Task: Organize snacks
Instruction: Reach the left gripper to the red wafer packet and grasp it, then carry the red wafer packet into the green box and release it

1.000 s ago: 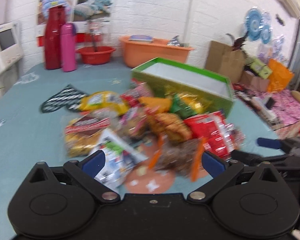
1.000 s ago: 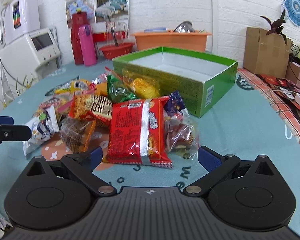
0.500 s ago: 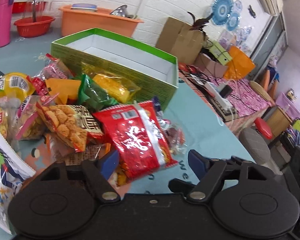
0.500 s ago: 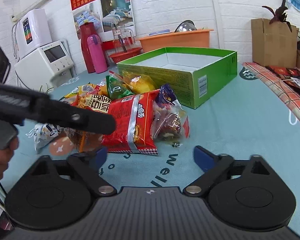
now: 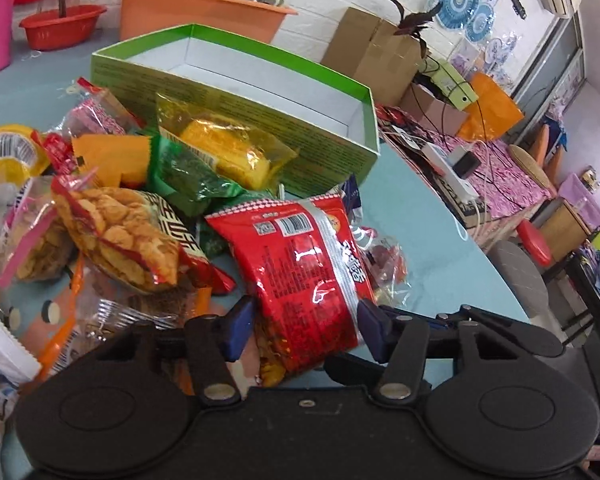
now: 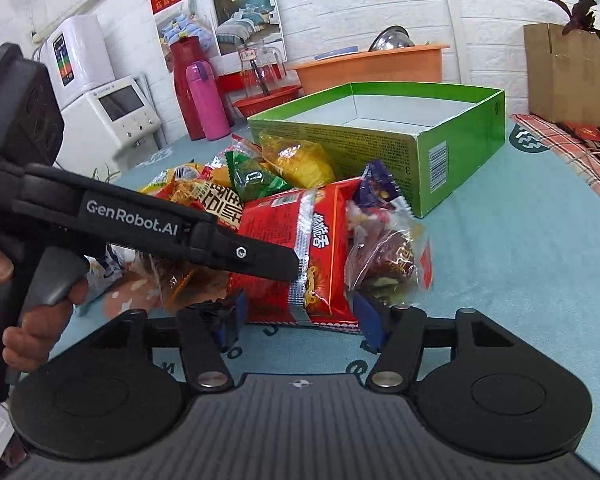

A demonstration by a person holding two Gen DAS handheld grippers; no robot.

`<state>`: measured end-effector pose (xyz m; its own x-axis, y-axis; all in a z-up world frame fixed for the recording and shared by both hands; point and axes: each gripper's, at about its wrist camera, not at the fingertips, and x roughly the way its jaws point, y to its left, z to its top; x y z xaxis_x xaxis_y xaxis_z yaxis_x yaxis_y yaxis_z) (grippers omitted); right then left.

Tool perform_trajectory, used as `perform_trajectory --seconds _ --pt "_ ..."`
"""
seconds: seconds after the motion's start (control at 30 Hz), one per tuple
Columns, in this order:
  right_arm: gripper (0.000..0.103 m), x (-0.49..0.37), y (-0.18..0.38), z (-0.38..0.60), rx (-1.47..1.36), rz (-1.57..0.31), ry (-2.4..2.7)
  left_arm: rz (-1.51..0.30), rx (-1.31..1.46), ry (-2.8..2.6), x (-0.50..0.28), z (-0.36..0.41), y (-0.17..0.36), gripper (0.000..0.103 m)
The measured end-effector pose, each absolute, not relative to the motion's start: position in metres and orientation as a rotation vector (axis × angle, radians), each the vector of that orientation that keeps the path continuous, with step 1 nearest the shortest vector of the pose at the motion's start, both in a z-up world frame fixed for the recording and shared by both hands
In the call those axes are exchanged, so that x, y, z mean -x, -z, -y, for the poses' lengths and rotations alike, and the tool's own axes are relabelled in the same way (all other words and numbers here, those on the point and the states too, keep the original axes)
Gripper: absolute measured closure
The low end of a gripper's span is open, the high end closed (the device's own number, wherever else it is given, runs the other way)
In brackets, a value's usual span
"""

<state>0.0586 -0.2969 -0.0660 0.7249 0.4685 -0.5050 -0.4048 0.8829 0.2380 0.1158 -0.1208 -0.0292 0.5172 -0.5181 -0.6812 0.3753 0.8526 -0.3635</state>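
Left gripper point(image 5: 306, 330): jaws standing wide, having just been opening a little, with the near end of the red snack packet point(image 5: 306, 268) lying between the blue pads point(image 5: 238, 326); whether either pad is actually pressing the film cannot be told.

Right gripper point(image 6: 300, 320): jaws spread too, having just been closing slightly, straddling the same packet's near edge point(image 6: 300, 264) from the other side; no firm pinch is showing.

Red snack packet: lying on the teal worktop point(image 5: 412, 216) at the near side of the heap, in front of the green box point(image 5: 236, 100). Judged light, air-puffed, crinkly and slippery, with brittle contents; it is best taken across the flat crimped end seam, gently, rather than squeezed across the belly.

Clear-wrapped sweets bag point(image 6: 384, 256): leaning against the packet's right edge, likely to drag along with it.

Remaining heap: crisps bag point(image 5: 120, 236), green packet point(image 5: 188, 176) and yellow packet point(image 5: 228, 148) piling towards the box's near wall, all soft film and apt to slide.

Green box: sitting open and empty towards the worktop's far side, serving as the probable destination.
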Motion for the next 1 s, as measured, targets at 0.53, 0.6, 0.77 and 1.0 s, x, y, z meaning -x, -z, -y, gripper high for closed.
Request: perform_trajectory --seconds 0.53,0.6,0.77,1.0 --pt "0.032 -0.064 0.059 0.297 -0.194 -0.595 -0.465 -0.841 0.285 0.510 -0.111 0.106 0.021 0.015" --pt "0.039 -0.057 0.050 0.297 -0.161 -0.573 -0.451 -0.803 0.282 0.513 -0.104 0.103 0.009 0.020" --pt "0.042 -0.056 0.027 0.295 -0.120 -0.482 -0.440 -0.726 0.278 0.529 -0.106 0.102 -0.017 0.020" --pt "0.043 -0.074 0.000 0.299 -0.114 -0.396 -0.424 -0.638 0.285 0.548 -0.127 0.108 -0.049 0.020"
